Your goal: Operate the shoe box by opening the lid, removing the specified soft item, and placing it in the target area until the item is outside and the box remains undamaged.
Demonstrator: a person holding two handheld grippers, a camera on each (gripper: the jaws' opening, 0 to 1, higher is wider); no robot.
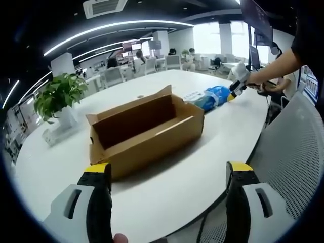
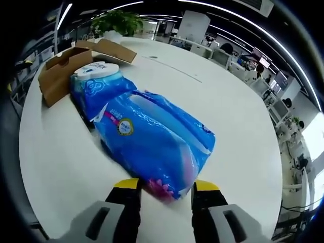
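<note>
Left gripper view: the left gripper (image 1: pixel 169 177) hangs above the near edge of a white table (image 1: pixel 167 202), its two yellow-tipped jaws spread wide with nothing between them. Ahead of it an open cardboard box (image 1: pixel 144 131) lies on the table, lid flaps standing up and the inside bare as far as can be seen. Just beyond the box's far right corner lies a blue soft pack (image 1: pixel 213 97), outside the box and resting on the tabletop. The right gripper (image 1: pixel 234 91), held in a person's hand (image 1: pixel 255 78), meets the far end of that pack. A potted plant (image 1: pixel 59 96) stands on the table to the left of the box, well apart from it. Office chairs (image 1: pixel 114 76) line the far side of the table.

Right gripper view: the right gripper (image 2: pixel 165 188) has its jaws on either side of the near end of the blue soft pack (image 2: pixel 152 142), the tips pressing against the wrapping, so the pack is clamped between them while lying on the table (image 2: pixel 223 106). A second blue pack with a white round lid (image 2: pixel 96 81) lies touching the first one on its far side. The cardboard box (image 2: pixel 63 68) sits just behind both packs, with the potted plant (image 2: pixel 117 21) farther back.
</note>
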